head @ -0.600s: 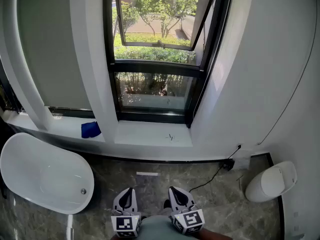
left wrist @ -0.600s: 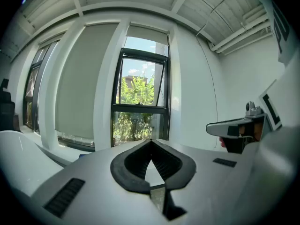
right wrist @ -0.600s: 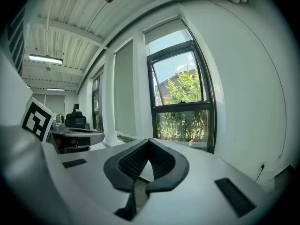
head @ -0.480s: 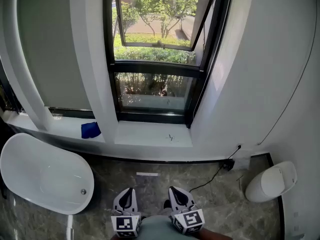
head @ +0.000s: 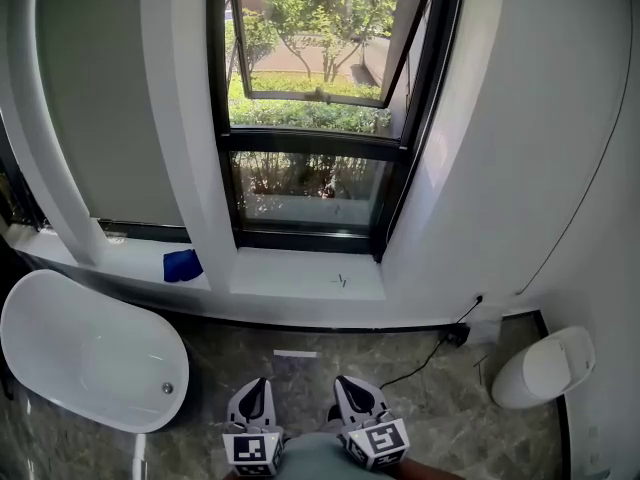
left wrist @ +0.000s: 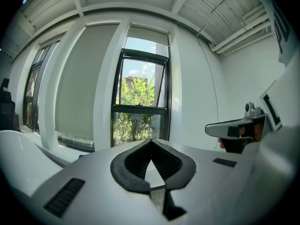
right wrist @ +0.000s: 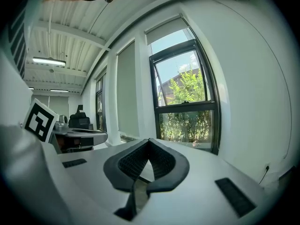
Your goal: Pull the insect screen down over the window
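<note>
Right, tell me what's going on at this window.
A person stands facing the window, holding the left gripper and the right gripper low over the floor. Both are shut and empty. The window's upper pane is tilted open and no screen covers it yet. Neither gripper touches anything.

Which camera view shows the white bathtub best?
The head view: nearly the whole bathtub is seen from above, drain included. The left gripper view shows at most a white curved edge; the right gripper view shows none of it.
</note>
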